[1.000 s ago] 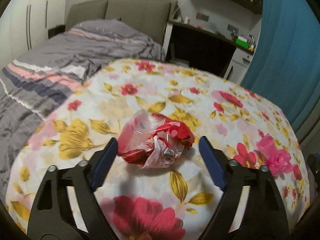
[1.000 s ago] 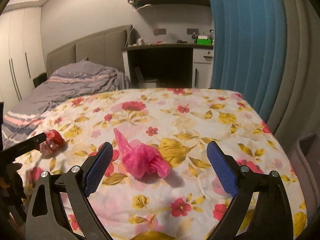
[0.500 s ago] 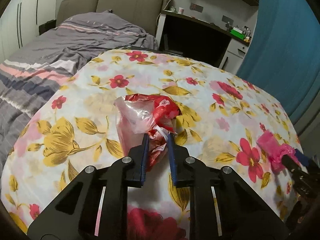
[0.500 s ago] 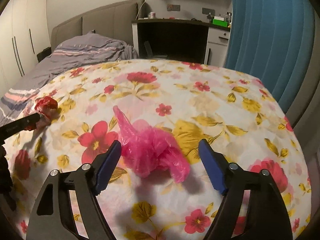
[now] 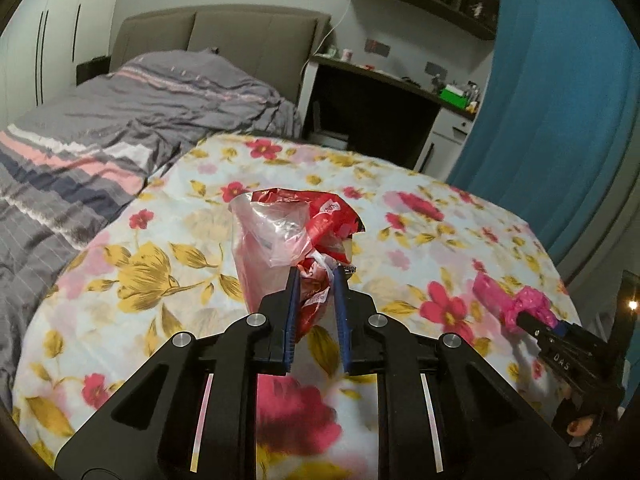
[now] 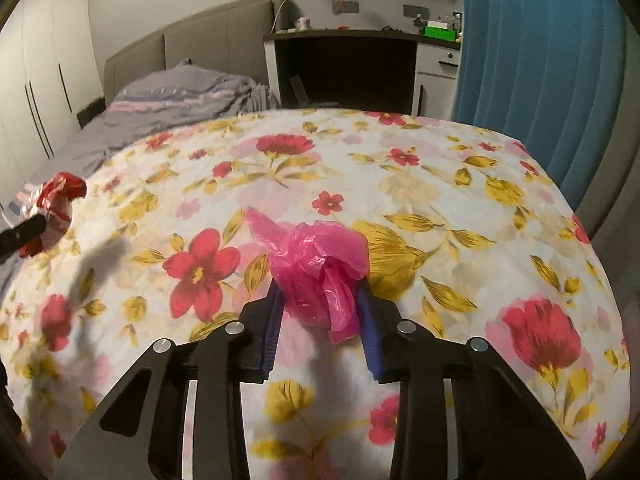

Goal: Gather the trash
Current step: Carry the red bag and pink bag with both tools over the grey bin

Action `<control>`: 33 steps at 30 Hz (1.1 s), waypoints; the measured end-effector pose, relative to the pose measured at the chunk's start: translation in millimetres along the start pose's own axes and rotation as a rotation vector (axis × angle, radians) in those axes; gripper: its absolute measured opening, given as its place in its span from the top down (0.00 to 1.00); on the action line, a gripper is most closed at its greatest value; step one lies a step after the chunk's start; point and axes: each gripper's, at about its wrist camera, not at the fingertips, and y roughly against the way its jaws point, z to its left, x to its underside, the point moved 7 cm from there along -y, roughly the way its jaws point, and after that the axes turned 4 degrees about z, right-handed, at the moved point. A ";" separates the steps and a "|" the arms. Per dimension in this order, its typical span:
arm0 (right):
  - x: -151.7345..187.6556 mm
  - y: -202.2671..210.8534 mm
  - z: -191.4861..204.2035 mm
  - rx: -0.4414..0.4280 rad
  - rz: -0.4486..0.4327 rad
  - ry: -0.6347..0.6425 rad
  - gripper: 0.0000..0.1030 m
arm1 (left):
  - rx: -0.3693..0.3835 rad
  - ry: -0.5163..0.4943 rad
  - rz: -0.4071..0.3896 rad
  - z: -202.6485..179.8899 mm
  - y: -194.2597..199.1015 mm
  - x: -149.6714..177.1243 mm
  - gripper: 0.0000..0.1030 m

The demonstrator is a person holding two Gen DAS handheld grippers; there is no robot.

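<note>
I've got the left gripper (image 5: 316, 276) pinched tight on the crumpled red-and-clear plastic wrapper (image 5: 294, 236), which stands up ahead of the fingers, above the floral tablecloth (image 5: 420, 216). The right gripper (image 6: 320, 296) is clamped on the crumpled pink plastic bag (image 6: 316, 264), bulging forward from the jaws. Both loads look clear of the cloth, so what's next, I reckon, is carrying them off; no bin in sight.
</note>
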 end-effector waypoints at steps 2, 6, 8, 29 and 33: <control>0.3 19.3 -1.8 -0.006 -0.038 -0.008 0.66 | 0.001 -0.009 -0.012 -6.6 12.6 2.9 0.84; 5.6 60.8 -5.6 -0.007 -0.113 -0.007 0.66 | 0.002 -0.035 -0.035 -23.2 34.5 10.0 0.84; 11.5 85.7 -10.6 -0.006 -0.147 -0.010 0.66 | 0.006 -0.059 -0.045 -34.9 45.7 16.2 0.84; 92.3 230.0 -90.7 0.080 -0.301 -0.075 0.66 | 0.184 -0.233 -0.068 -188.3 119.0 90.1 0.84; 100.0 239.0 -109.9 0.098 -0.316 -0.104 0.66 | 0.219 -0.266 -0.060 -219.9 120.5 100.5 0.84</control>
